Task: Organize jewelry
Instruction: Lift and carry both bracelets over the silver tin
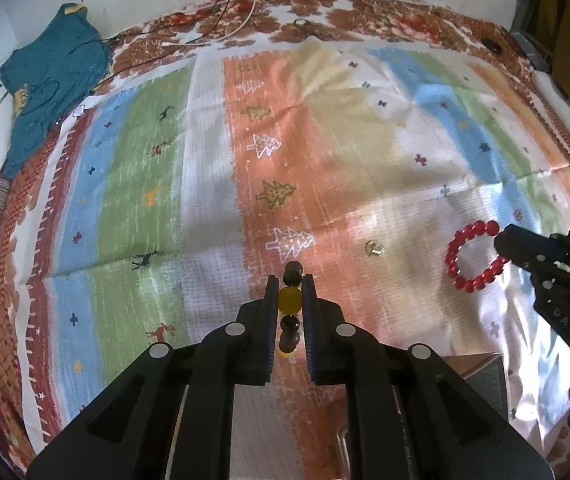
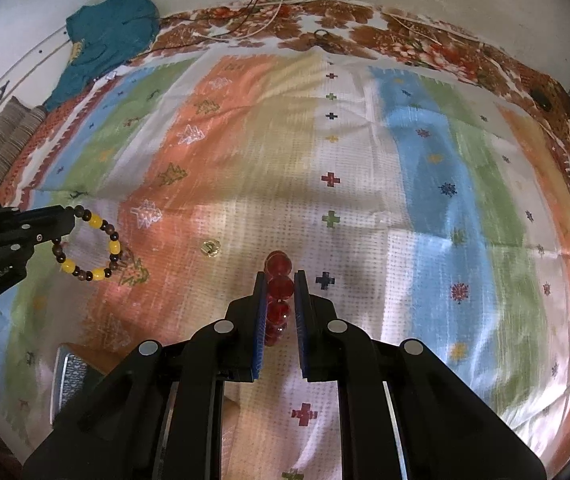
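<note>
My left gripper (image 1: 289,286) is shut on a yellow and brown bead bracelet (image 1: 289,300) and holds it above the striped cloth; the bracelet hangs as a ring in the right wrist view (image 2: 97,246) from the left gripper (image 2: 70,222). My right gripper (image 2: 279,282) is shut on a red bead bracelet (image 2: 279,286); the ring shows in the left wrist view (image 1: 471,256) at the tip of the right gripper (image 1: 501,246). A small gold ring (image 1: 373,247) lies on the cloth between the two grippers, also seen in the right wrist view (image 2: 210,248).
A striped cloth (image 1: 205,184) with tree and cross prints covers the bed. A teal garment (image 1: 51,76) lies at the far left. Cables (image 1: 221,28) run along the far edge. A box corner (image 2: 71,376) shows low left in the right wrist view.
</note>
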`<state>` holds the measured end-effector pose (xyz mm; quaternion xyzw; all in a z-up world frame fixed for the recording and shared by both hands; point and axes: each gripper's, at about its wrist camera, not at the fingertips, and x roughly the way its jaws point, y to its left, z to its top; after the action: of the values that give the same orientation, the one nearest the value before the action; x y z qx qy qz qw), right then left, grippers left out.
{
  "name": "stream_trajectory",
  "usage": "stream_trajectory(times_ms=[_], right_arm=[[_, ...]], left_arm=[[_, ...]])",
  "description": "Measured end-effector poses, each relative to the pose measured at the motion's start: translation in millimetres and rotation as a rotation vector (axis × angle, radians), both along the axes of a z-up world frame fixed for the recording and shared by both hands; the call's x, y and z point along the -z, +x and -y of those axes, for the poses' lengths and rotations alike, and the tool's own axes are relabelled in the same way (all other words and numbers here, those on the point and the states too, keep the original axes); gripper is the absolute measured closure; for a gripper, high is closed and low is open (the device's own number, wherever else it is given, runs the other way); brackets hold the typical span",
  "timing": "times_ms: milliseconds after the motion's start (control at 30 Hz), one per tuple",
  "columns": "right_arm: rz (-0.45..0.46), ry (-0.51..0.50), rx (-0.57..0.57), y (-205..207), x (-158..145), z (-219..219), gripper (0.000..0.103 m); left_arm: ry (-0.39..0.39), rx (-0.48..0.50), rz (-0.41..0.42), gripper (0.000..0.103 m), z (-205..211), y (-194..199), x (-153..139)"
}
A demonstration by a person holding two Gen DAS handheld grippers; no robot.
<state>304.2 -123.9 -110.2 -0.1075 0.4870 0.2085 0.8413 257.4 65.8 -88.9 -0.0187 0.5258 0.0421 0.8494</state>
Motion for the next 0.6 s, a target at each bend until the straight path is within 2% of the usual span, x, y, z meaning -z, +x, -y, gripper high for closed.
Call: stream_trajectory(times_ms=[600], right_arm=[[0.038,0.074,-0.027,-31.2,-31.3,0.7,0.089]], left_arm=[[-0.077,0.000,0.071,0.092,0.6,-31.2,-34.6]])
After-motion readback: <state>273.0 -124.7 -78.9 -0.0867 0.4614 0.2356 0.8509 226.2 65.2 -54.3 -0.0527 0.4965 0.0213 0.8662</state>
